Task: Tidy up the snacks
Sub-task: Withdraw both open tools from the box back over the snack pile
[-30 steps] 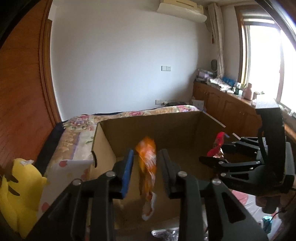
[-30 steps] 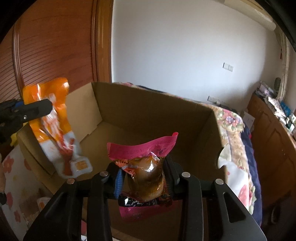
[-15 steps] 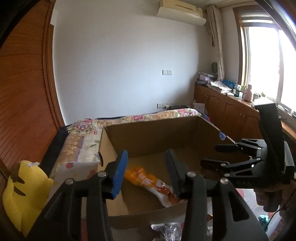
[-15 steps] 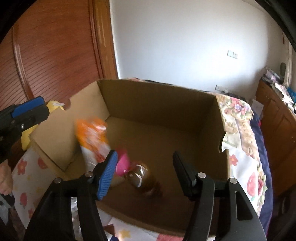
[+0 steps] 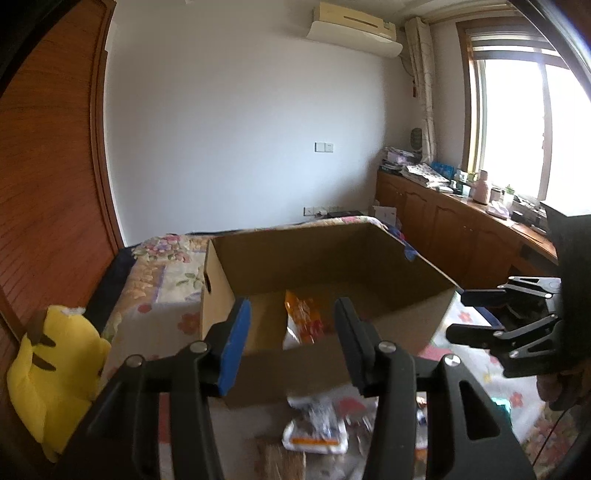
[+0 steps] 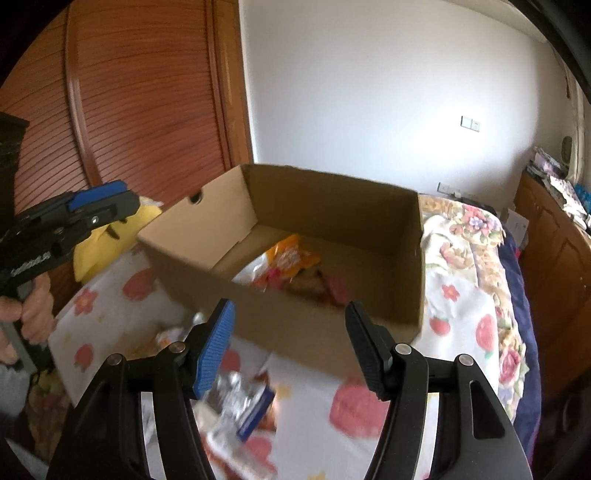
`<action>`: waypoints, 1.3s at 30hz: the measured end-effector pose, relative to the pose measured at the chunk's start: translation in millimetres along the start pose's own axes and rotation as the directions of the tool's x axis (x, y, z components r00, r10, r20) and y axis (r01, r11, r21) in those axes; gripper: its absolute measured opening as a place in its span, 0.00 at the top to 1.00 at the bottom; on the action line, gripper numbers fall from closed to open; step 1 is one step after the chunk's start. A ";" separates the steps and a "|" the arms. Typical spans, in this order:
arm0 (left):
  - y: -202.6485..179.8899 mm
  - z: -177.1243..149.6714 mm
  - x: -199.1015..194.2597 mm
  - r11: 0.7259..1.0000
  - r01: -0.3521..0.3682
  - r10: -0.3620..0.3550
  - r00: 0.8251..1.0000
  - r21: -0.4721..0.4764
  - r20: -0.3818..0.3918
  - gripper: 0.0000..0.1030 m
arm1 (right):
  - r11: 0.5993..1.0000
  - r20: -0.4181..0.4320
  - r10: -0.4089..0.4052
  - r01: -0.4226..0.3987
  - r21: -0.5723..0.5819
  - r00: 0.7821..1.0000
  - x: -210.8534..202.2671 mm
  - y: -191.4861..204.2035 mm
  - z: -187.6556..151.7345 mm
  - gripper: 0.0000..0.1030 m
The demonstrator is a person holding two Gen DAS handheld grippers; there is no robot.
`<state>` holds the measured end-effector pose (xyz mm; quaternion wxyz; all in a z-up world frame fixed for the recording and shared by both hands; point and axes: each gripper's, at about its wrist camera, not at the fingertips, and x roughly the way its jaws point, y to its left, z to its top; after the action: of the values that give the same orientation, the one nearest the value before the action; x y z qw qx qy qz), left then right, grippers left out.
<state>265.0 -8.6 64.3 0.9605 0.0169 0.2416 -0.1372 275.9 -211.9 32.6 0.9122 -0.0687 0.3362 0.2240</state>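
Far left of the left-wrist frame: reddish wood panelling (image 5: 48,206), and at lower left a yellow plush toy (image 5: 51,365) lying on the bed (image 5: 162,273), covered with a floral sheet. Centre: an open cardboard box (image 5: 306,258) sitting on that bed, with an orange snack packet (image 5: 303,321) lying inside on its floor. In the right-wrist frame, same box at centre (image 6: 332,206), orange packet (image 6: 291,256) beside a reddish packet (image 6: 332,288), too blurred to read. Bottom centre of the left-wrist frame: left tool (image 5: 291,339) released, jaws apart with nothing between them, poised above the near wall of the box; below it, loose snack packets (image 5: 317,432) blurred on the sheet. Bottom of the right-wrist frame: right tool (image 6: 288,339) likewise released and empty, more wrappers (image 6: 240,402) under it on the sheet. Behind the box: plain white wall (image 5: 240,110) with a light switch (image 5: 324,147), an air conditioner (image 5: 354,29) at upper centre. Right side: curtain (image 5: 421,85), bright window (image 5: 528,125), and a long wooden cabinet (image 5: 443,229), its tabletop cluttered with small items too small to tell apart. Far right edge: right tool (image 5: 480,314) seen side-on.
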 end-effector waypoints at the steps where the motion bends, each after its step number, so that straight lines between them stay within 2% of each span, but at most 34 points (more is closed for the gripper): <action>1: -1.4 -6.6 -3.4 1.000 0.004 -0.004 1.000 0.002 -0.008 0.54 | 1.000 -0.003 0.001 -0.001 0.001 1.000 -4.2 0.3 -6.2 0.38; 8: -13.5 -59.6 -15.1 0.999 0.032 -0.033 0.996 -0.011 -0.082 0.54 | 0.998 -0.049 0.033 -0.030 0.051 0.998 -22.3 3.6 -57.5 0.37; 17: -34.6 -115.4 -13.9 0.999 0.041 -0.037 0.983 0.020 -0.178 0.54 | 0.999 -0.116 0.028 -0.023 0.043 0.993 -11.7 16.8 -108.7 0.37; 26: -46.4 -142.3 -11.8 0.996 0.063 -0.047 0.968 0.058 -0.246 0.54 | 0.999 -0.191 0.027 -0.031 -0.021 0.981 4.6 34.5 -137.5 0.37; 36: -48.0 -152.0 -9.7 0.994 0.088 -0.065 0.956 0.070 -0.287 0.54 | 0.988 -0.227 -0.046 0.011 -0.152 0.973 20.0 47.0 -143.4 0.31; 39: -48.8 -153.1 -9.4 0.992 0.100 -0.076 0.953 0.070 -0.293 0.54 | 0.986 -0.233 -0.044 0.005 -0.166 0.971 26.7 47.0 -142.2 0.28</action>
<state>173.4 -38.0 -64.7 0.9061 0.0665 0.3741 -0.1861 189.7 -199.7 -92.1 0.8595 -0.1741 0.4218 0.2301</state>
